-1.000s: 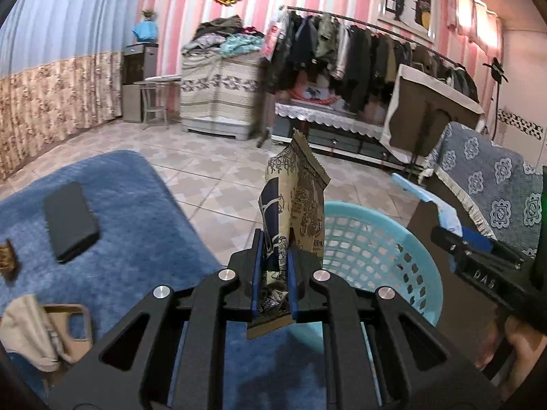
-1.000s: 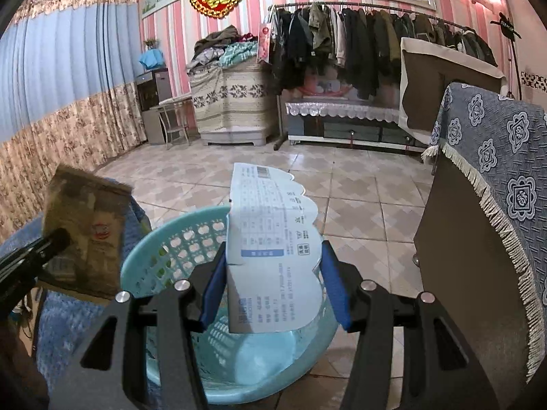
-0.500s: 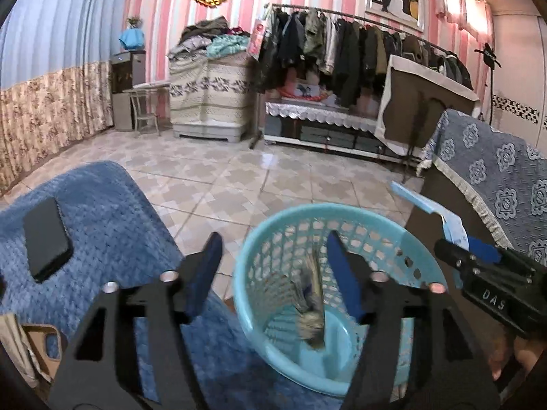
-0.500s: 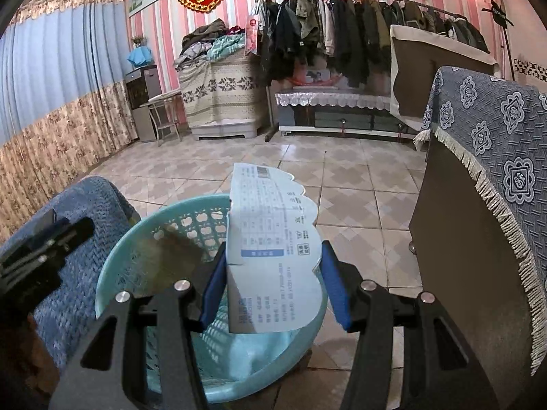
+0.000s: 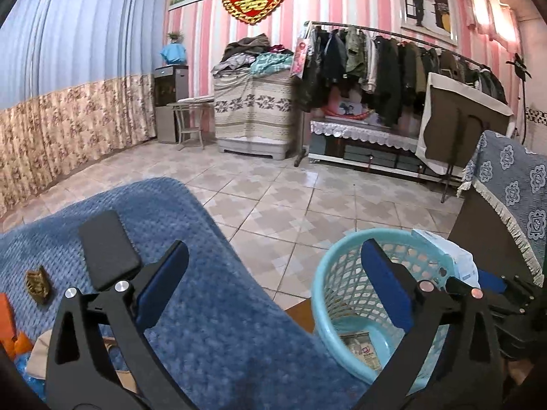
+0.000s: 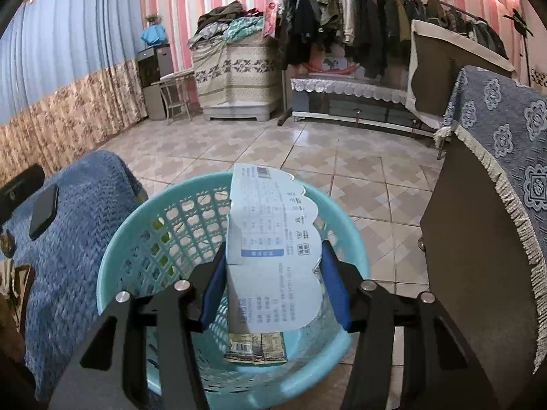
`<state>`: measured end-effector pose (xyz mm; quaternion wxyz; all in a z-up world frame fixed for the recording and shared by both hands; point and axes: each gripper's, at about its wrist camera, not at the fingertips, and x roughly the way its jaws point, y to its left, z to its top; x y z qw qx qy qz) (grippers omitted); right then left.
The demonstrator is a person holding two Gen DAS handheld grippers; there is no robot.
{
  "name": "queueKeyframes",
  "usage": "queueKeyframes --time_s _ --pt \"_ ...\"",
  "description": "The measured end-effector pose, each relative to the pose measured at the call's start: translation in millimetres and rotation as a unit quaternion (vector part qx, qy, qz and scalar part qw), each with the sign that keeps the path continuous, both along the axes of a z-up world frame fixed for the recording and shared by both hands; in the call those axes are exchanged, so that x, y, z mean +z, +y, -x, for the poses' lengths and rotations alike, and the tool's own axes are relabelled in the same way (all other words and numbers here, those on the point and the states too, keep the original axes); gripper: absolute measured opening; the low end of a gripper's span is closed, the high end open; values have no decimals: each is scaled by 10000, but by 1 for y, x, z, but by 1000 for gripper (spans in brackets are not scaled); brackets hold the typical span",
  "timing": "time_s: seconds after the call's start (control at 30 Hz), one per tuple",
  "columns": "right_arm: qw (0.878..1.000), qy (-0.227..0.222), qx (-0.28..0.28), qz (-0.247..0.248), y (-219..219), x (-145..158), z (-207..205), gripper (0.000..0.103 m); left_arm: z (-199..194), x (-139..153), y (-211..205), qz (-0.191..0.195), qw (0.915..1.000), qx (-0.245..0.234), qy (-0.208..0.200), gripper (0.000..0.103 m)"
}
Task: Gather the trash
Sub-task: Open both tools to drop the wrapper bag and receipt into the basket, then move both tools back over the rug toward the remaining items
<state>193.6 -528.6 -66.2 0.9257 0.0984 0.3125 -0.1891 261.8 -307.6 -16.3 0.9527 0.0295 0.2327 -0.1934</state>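
Right gripper: blue pads clamped on both side edges of a pale blue-and-white printed paper package with a scalloped top, held upright directly above the round turquoise plastic lattice basket. Judged light, thin and flexible; liable to buckle if squeezed harder. Side-edge hold at the lower half looks adequate. Likely to flutter when let go, so release low over the basket mouth advised.

Left gripper: jaws opening, at full spread, nothing between them. Positioned over the near edge of the blue knitted blanket, basket at right.

Inside the basket, on the bottom: one flat brown printed wrapper, lying loose. Judged light and crinkly.

Further out, on the blanket at left: one small brown-gold wrapper, judged light and soft, best pinched across its short width. Beside it, one flat black rectangular case or phone; identity not certain, probably not trash. Orange and beige items at the near-left corner, partly hidden, not identifiable.

Count:
- Grippers: two.
- Baskets: one.
- Packages in grip: one.
- Wrappers in basket: one visible.
- Wrappers on blanket: one visible.
- Black flat objects: one.

Far background: tiled floor, clothes rail, covered furniture; not involved.
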Motion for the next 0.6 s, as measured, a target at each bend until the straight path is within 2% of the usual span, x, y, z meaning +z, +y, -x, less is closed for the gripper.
queueKeyframes --time_s 0.13,0.2,0.23,0.4,0.6 --pt "10000 23 86 26 9 -1 -6 57 0 3 11 -26 9999 138 14 97" --pt "9999 -42 117 19 10 0 -8 77 1 3 17 -14 9998 180 18 97" --pt "9999 -83 101 47 12 1 -8 80 2 5 22 -9 9997 241 10 98" --pt "9997 -124 75 184 20 4 -8 88 7 8 39 -8 9993 383 -2 98" --pt "9995 -218 143 161 23 9 -5 89 21 13 64 -59 9983 575 -60 98"
